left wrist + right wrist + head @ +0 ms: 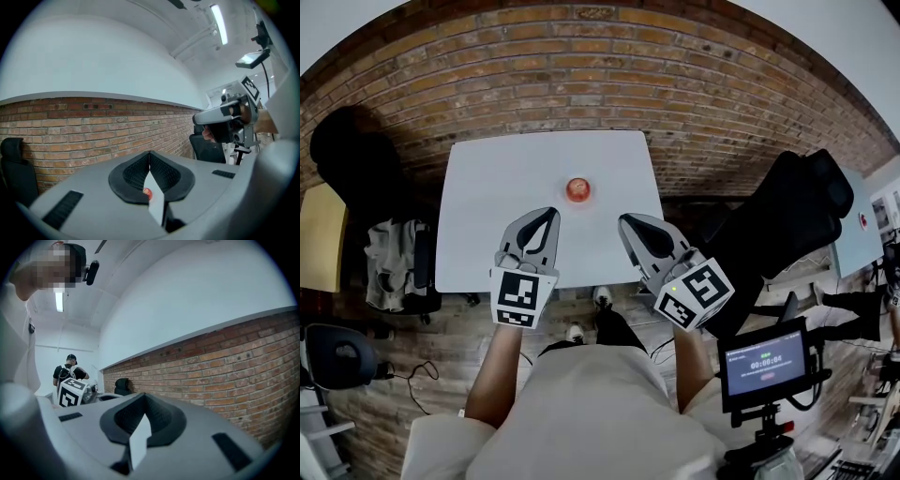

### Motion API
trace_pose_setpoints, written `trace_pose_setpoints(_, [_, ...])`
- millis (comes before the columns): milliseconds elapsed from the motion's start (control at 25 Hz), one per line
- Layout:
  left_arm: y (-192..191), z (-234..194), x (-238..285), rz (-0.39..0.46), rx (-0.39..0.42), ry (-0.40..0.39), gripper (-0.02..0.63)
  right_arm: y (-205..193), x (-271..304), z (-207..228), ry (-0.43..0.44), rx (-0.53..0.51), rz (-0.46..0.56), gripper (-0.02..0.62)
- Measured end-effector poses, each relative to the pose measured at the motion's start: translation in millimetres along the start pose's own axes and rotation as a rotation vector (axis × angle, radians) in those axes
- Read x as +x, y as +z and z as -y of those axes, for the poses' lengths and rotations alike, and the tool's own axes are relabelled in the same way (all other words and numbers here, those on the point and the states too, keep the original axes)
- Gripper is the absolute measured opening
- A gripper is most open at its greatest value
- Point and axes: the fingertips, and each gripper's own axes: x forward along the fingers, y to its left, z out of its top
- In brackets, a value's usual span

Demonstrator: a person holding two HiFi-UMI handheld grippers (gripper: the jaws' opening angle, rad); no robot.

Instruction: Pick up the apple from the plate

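The apple sits on the table, near the middle, a bit toward the far side. The brick wall stands behind the table. The left gripper and the right gripper hang side by side over the table's near edge. The apple lies ahead, between them. A screen is low on the right.

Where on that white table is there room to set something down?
Nearly all the table is bare: the wide stretch left of the apple, the strip right of it, and the band between it and the far edge. Only the near edge is crowded, where the left claw and right claw hang shut, a gap between them.
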Motion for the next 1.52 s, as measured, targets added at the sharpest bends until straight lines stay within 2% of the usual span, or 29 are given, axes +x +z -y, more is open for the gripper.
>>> trace_pose_setpoints(280, [-7,-8,27,-0.022,0.003,-0.008,0.008,-17,19,24,0.008,0.031,-0.049,0.003])
trace_pose_setpoints(600, [-8,-21,69,-0.045,0.009,-0.016,0.008,-15,41,63,-0.006,0.015,-0.064,0.003])
trace_pose_setpoints(920, [-40,-24,122,-0.143,0.007,-0.044,0.008,-35,63,96,0.017,0.005,-0.137,0.003])
trace_pose_setpoints(1240, [-84,-25,164,-0.22,-0.037,-0.078,0.008,-65,78,131,0.013,0.114,-0.175,0.003])
trace_pose_setpoints(1520, [-91,-25,163,-0.229,-0.051,-0.087,0.008,-80,79,125,0.039,0.151,-0.234,0.003])
